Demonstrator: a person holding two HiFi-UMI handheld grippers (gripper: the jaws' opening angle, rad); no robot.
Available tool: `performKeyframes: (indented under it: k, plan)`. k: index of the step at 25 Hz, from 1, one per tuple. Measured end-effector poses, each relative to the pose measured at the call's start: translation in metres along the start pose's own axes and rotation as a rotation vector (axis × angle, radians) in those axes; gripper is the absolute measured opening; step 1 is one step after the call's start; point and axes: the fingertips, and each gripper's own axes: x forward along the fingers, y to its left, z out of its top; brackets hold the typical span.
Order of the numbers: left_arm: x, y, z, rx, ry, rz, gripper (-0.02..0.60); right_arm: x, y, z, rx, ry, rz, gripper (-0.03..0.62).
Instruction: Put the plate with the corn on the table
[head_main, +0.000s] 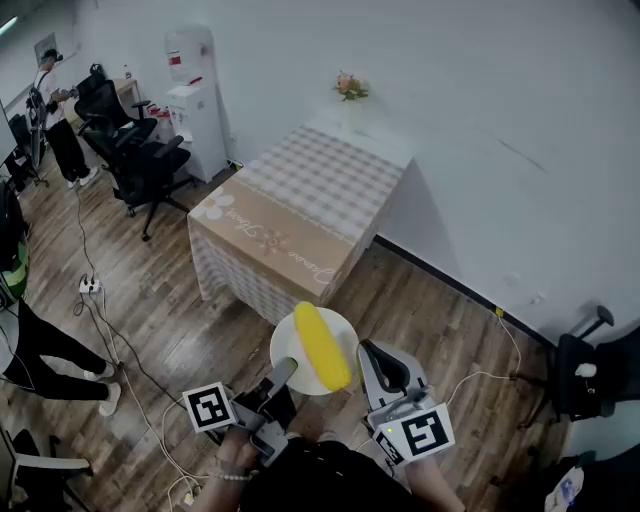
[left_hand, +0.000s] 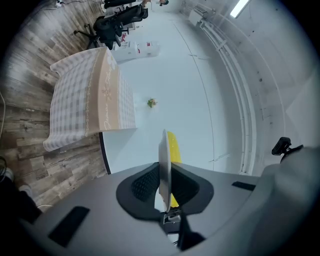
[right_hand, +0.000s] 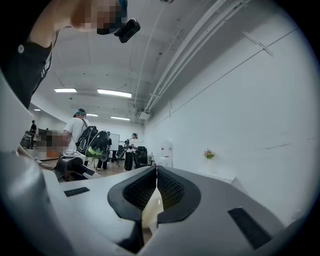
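A white plate (head_main: 290, 345) carries a yellow corn cob (head_main: 322, 347) and hangs in the air above the wooden floor, short of the checked table (head_main: 300, 215). My left gripper (head_main: 283, 372) is shut on the plate's near-left rim. In the left gripper view the plate (left_hand: 164, 150) stands edge-on between the pads, with the corn (left_hand: 173, 147) just behind it. My right gripper (head_main: 366, 352) is at the plate's right rim. In its own view the right gripper (right_hand: 156, 170) has its pad tips together and a pale rim pinched lower between them.
The table has a beige runner and a small flower pot (head_main: 350, 87) at its far end by the white wall. A water dispenser (head_main: 195, 95) and black office chairs (head_main: 140, 150) stand at far left. Cables and a power strip (head_main: 92, 287) lie on the floor. People stand at left.
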Motion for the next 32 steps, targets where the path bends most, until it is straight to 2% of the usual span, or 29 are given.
performKeyframes:
  k: [4, 7, 12, 16, 18, 21, 32]
  plan:
    - [0.000, -0.001, 0.000, 0.005, 0.000, -0.003, 0.043, -0.001, -0.003, -0.003, 0.014, 0.016, -0.010, 0.043]
    - [-0.002, -0.003, 0.002, 0.011, -0.001, -0.006, 0.043, 0.001, -0.008, -0.013, 0.081, 0.058, -0.025, 0.043]
    - [-0.004, -0.003, 0.005, 0.014, 0.000, -0.009, 0.043, 0.006, -0.020, -0.042, 0.322, 0.137, -0.044, 0.044]
    - [-0.006, -0.002, 0.005, 0.015, 0.002, -0.013, 0.043, 0.009, -0.021, -0.053, 0.475, 0.149, -0.026, 0.049]
    - [-0.006, -0.003, 0.007, 0.014, 0.002, -0.018, 0.043, 0.011, -0.020, -0.053, 0.595, 0.122, 0.008, 0.117]
    - [-0.007, -0.003, 0.008, 0.014, 0.005, -0.023, 0.043, 0.015, -0.021, -0.056, 0.733, 0.093, 0.029, 0.137]
    - [-0.010, -0.006, 0.014, 0.018, 0.024, -0.043, 0.043, 0.029, 0.004, -0.076, 0.791, 0.159, 0.066, 0.137]
